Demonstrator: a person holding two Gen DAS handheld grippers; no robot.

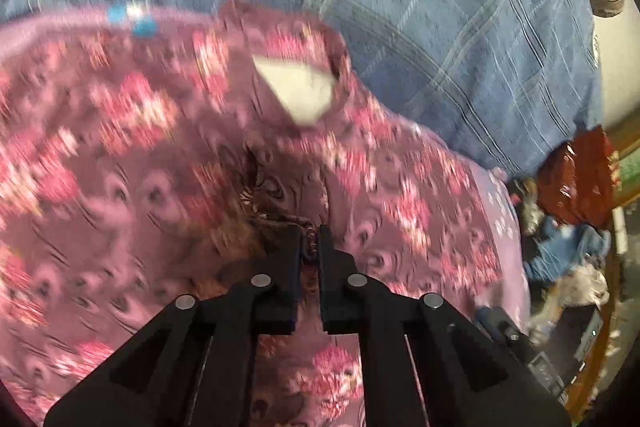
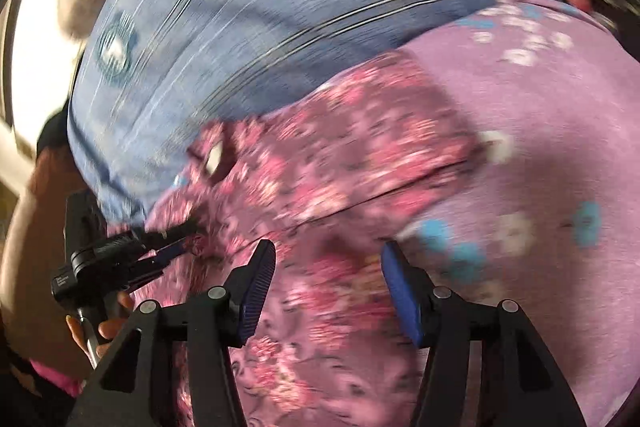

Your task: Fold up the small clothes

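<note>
1. Left wrist view: the left gripper (image 1: 310, 233) is sitting nearly closed, its jaws pinching a bunched fold of the floral garment (image 1: 160, 167). The garment is spreading away from the gripper toward the upper left, lying over a paler lilac sheet (image 1: 500, 211) and just in front of a blue checked blanket (image 1: 440, 7). A white patch, probably a label or lining (image 1: 298, 89), is showing through an opening in the garment straight ahead of the jaws. The picture is blurring, so finer seams cannot be made out. Clutter (image 1: 568, 195) is sitting at the right edge, well apart from the work.

2. Right wrist view: the right gripper (image 2: 328, 247) is standing wide open, holding nothing, its blue pads (image 2: 256, 291) hovering just above the garment (image 2: 340, 167). The garment's long axis is running from lower left to upper right across the lilac sheet (image 2: 540, 127), with a straight hem (image 2: 380, 195) lying just beyond the open jaws. The left gripper (image 2: 176, 247) is showing at the lower left, clamping the garment's near-left corner beside the blanket (image 2: 280, 7).

3. Judgement: the left gripper is already anchoring one end, so the coming move is likely turning on the right gripper taking the cloth directly below and ahead of it. The free hem is lying nearer the right gripper than the left, and closing there would give two holds along the garment's length for a fold.
</note>
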